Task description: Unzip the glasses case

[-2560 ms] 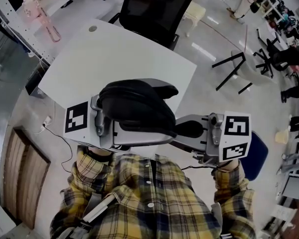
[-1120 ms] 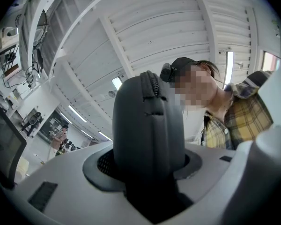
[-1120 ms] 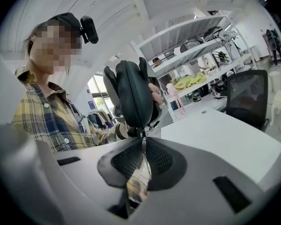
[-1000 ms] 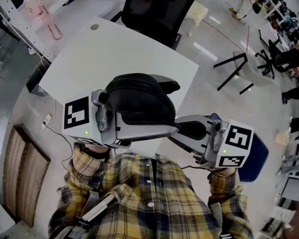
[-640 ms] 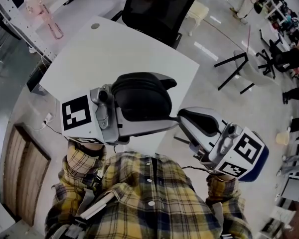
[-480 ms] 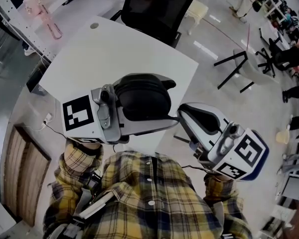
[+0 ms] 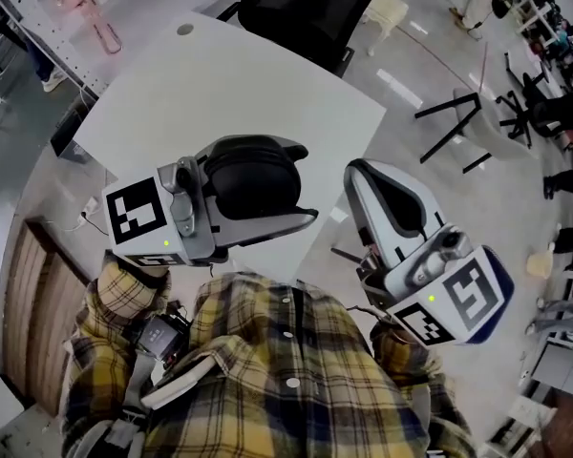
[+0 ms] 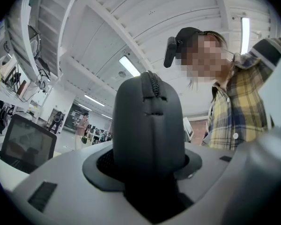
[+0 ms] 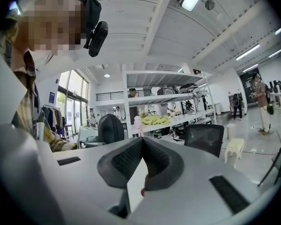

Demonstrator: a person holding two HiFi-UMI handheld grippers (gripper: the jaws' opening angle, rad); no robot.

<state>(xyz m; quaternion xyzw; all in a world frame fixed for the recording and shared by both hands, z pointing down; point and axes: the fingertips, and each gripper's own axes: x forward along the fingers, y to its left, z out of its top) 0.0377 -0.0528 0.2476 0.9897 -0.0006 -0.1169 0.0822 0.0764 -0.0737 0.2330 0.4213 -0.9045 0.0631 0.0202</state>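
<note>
Half a second ago the right hand-held gripper (image 7: 368, 175) lay close by the right end of the glasses case (image 7: 248, 175), and earlier it reached right up to that end. Now it has swung off to the right and points toward the far side, with a clear strip of white surface (image 7: 220, 74) showing between it and the case. The left hand-held gripper (image 7: 288, 187) has shifted a little to the left with its load. It is clamped on the dark case, one jaw on the far side and one on the near side, holding it in the air above the surface's near edge, just in front of the person's plaid shirt (image 7: 286, 370). In the left gripper view the case (image 8: 147, 121) stands upright between the jaws of that hand-held gripper (image 8: 149, 172), with its zip line (image 8: 153, 84) running over the rounded end. How far the zip is undone cannot be told. In the right gripper view the right hand-held gripper (image 9: 141, 142) has its jaws meeting at the tips with nothing of the case between them. The case lies to its left, well apart.
</note>
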